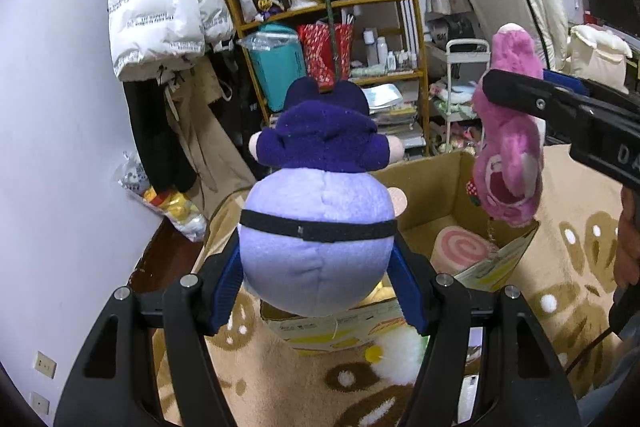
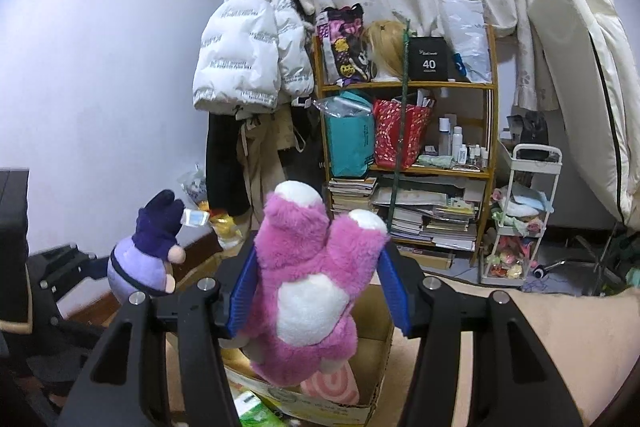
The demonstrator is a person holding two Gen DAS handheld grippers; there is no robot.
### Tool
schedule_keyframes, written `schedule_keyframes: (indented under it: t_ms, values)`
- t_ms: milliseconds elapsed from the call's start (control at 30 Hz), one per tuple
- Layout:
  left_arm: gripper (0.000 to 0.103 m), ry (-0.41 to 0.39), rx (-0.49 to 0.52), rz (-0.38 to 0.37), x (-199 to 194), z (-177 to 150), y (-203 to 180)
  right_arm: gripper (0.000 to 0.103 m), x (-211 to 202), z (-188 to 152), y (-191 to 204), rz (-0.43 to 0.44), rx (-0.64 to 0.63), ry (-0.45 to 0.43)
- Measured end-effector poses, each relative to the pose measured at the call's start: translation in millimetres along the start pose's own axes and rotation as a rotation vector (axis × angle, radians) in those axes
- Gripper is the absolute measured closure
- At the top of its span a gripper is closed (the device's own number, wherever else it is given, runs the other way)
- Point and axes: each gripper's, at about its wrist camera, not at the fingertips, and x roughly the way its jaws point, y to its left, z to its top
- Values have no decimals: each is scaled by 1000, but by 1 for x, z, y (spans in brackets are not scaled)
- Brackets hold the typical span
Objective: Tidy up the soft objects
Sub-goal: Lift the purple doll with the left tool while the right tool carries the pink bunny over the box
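My left gripper (image 1: 316, 287) is shut on a lilac plush with a dark purple hood (image 1: 320, 227) and holds it above the near edge of an open cardboard box (image 1: 432, 187). The plush also shows in the right wrist view (image 2: 140, 259). My right gripper (image 2: 316, 291) is shut on a pink bear plush (image 2: 312, 283), head down, above the same box (image 2: 372, 339). The bear also hangs at the right of the left wrist view (image 1: 508, 147). A pink swirl roll cushion (image 1: 460, 247) lies inside the box.
A beige patterned rug (image 1: 568, 267) covers the floor. A white fluffy toy (image 1: 400, 355) lies by the box. A wooden shelf (image 2: 408, 131) full of bags and books, a hanging white jacket (image 2: 248, 55) and a white trolley (image 2: 520, 211) stand behind.
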Motion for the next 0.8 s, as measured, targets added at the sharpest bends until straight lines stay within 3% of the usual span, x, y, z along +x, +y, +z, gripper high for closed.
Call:
schedule_keyframes:
  t_ms: [233,533,800]
  values:
    - [37,54,-25,-14,17,-8,6,44,15,-11,6,-23,-44,15]
    - [36,103,-24,0,32,-14,5,44,29,-23,-1,-2,-8,73]
    - [31,170,-67,-12,38,-18,4,37,36,-27,-4,-20,1,116]
